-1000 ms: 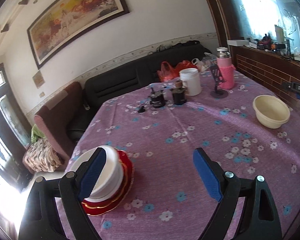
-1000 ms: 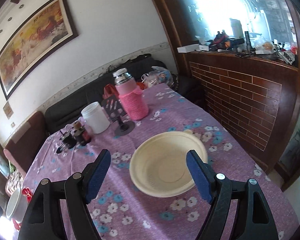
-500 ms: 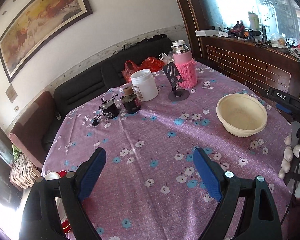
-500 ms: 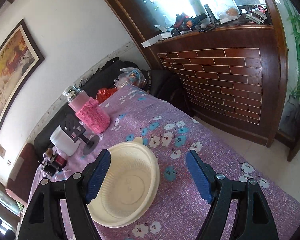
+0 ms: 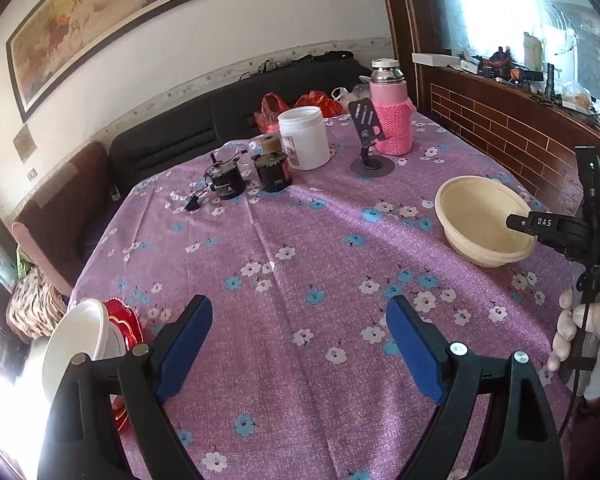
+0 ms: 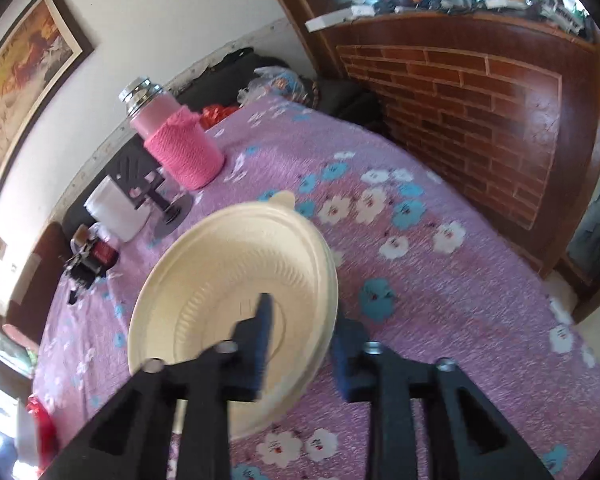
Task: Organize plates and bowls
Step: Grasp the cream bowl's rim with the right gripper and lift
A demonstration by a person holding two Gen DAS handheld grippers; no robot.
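Note:
A cream bowl (image 6: 228, 276) sits on the purple flowered tablecloth (image 6: 440, 304) at the table's right side; it also shows in the left wrist view (image 5: 482, 220). My right gripper (image 6: 300, 344) straddles its near rim, one finger inside, one outside, jaws nearly closed on the wall. A white bowl (image 5: 74, 348) rests on a red plate (image 5: 124, 320) at the table's left edge. My left gripper (image 5: 300, 344) is open and empty above the near middle of the table.
At the back stand a pink flask (image 5: 392, 116), a white jar (image 5: 304, 136), a phone stand (image 5: 370, 148) and two small dark jars (image 5: 272, 172). A brick-faced counter (image 5: 508, 140) runs along the right. A sofa sits behind the table.
My right gripper has moved onto the cream bowl's rim and its jaws have closed around the wall. My left gripper has shifted slightly; the white bowl and red plate reappear at lower left.

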